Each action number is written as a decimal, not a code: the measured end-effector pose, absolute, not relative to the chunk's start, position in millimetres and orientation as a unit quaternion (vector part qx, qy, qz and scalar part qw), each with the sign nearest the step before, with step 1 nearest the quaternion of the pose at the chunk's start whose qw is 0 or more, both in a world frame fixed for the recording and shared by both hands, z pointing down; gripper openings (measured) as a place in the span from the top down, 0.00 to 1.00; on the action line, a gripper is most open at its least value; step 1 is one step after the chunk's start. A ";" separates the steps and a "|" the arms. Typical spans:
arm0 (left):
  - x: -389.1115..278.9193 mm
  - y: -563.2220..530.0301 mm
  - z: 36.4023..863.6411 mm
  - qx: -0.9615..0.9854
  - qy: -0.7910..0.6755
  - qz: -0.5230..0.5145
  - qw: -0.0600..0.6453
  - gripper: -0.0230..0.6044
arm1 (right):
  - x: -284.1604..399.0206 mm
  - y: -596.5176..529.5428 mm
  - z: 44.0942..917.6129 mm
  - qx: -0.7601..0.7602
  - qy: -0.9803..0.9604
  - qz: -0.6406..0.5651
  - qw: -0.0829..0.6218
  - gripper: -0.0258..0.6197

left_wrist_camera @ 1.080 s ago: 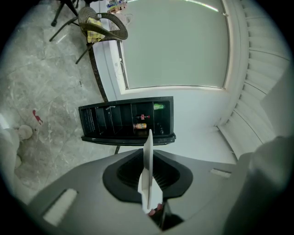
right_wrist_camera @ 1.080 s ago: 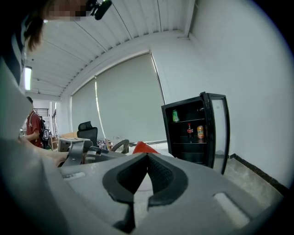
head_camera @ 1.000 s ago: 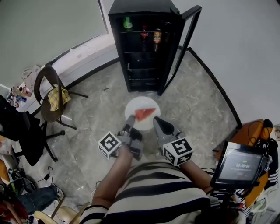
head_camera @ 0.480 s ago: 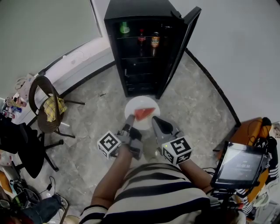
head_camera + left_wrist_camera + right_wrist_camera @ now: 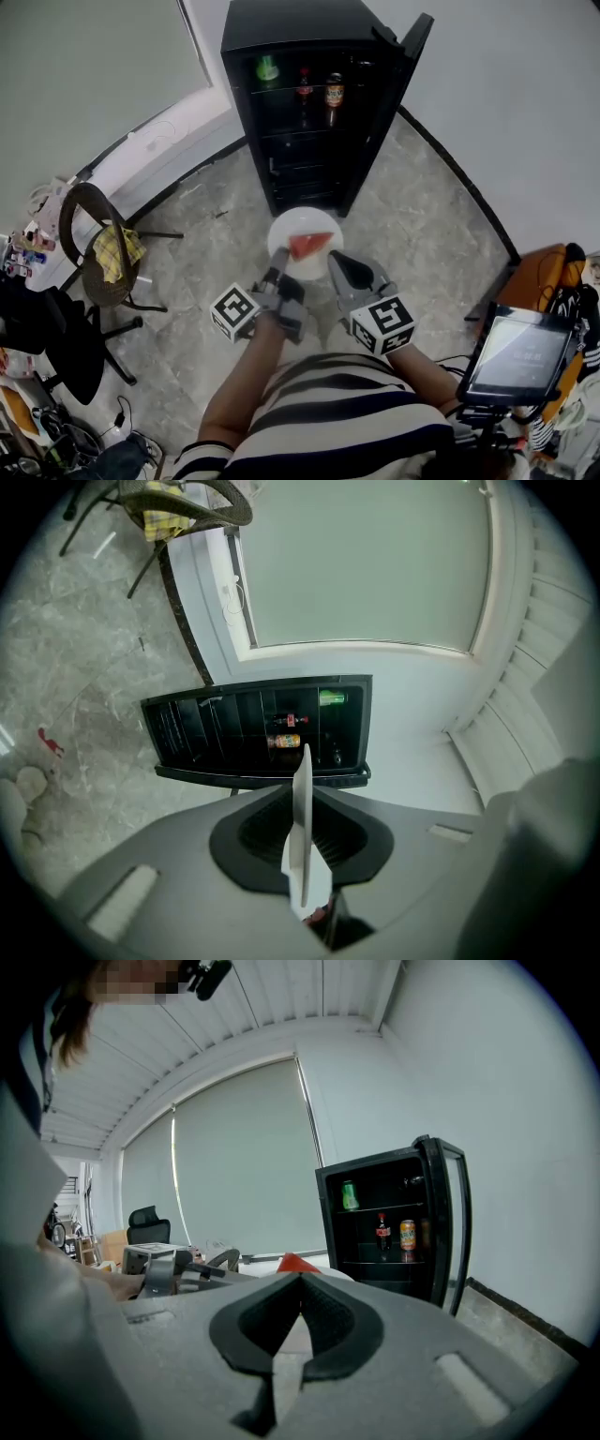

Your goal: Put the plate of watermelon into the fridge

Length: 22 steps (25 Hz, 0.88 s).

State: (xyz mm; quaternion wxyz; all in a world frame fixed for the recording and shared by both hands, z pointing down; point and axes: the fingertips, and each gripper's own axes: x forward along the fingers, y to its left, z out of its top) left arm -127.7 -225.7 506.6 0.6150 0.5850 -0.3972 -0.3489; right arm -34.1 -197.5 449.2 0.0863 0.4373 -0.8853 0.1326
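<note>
The chair (image 5: 98,248), far out to the left of the left gripper (image 5: 277,278), has slid down and back in the head view over the last second. The floor pattern has slipped with it. The two grippers and what they carry sit at the same spot in that view, so the person appears to be walking forward with the load.

The left gripper is clamped on the near rim of the plate (image 5: 284,228). In its own view the white rim stands edge-on between the jaws. The plate reaches out ahead of that gripper, level, with the watermelon (image 5: 309,245) lying on it, a red wedge just beyond the fingertips.

The right gripper (image 5: 337,265) rides just beside the plate's near right edge. Its jaws are drawn together at the tips, and nothing can be made out clamped in them. The red point of the slice shows past them in its view.

Straight ahead of both grippers stands the fridge (image 5: 300,28), its door (image 5: 389,103) swung open to the right and drinks (image 5: 305,82) on the top shelf. The lower shelves (image 5: 300,155) look bare.

The plate is not yet inside. Judging by the approach, what remains is to close the last gap and slide the plate onto a free shelf while keeping it level.
</note>
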 end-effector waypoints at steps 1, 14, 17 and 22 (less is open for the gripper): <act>-129.6 -229.6 508.7 0.585 -0.398 -0.347 0.616 0.91 | -35.8 -199.2 449.3 0.438 -0.885 0.131 0.087 0.96; -123.6 -281.4 508.4 0.580 -0.397 -0.346 0.621 0.91 | -25.7 -250.5 449.1 0.448 -0.879 0.132 0.093 0.96; -121.1 -297.5 506.7 0.578 -0.400 -0.353 0.617 0.91 | -22.3 -268.7 450.5 0.445 -0.881 0.131 0.093 0.96; -117.5 -325.7 502.7 0.575 -0.406 -0.359 0.613 0.91 | -19.6 -298.5 445.9 0.434 -0.887 0.126 0.094 0.96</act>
